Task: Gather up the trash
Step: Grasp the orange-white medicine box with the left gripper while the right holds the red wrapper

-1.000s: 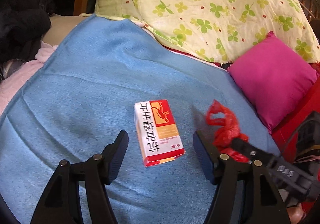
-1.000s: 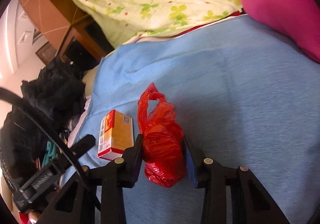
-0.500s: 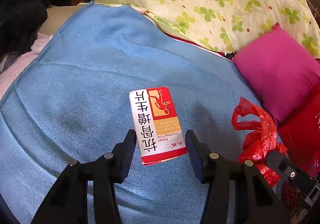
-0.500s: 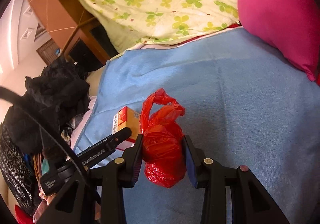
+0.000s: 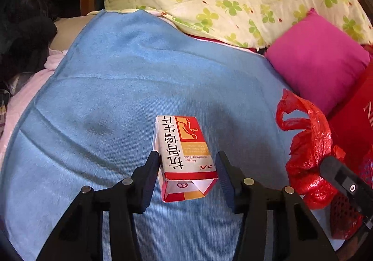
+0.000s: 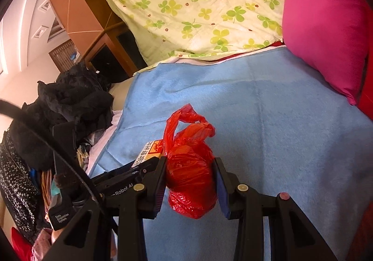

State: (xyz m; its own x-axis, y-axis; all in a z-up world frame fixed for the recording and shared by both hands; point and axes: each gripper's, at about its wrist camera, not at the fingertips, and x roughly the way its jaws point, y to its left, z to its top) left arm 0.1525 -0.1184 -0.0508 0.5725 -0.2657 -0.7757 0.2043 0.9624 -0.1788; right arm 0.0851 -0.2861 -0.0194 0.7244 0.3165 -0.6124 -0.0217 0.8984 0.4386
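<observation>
Gripping a medicine box (image 5: 184, 156) between its fingers, the left gripper (image 5: 187, 172) is holding it above the blue blanket (image 5: 112, 102); the right gripper (image 6: 190, 181) is clamping a bulging red plastic bag (image 6: 188, 174), contents hidden.

What you can't really make out here

From the right wrist, the medicine box (image 6: 151, 152) is mostly tucked behind the red plastic bag (image 6: 190, 174) and the left gripper (image 6: 130, 173), just one corner showing. The left wrist view cuts off a red item (image 5: 354, 125) at the right edge, so its white lettering can't be read. Small print on the box is too tiny to read.
</observation>
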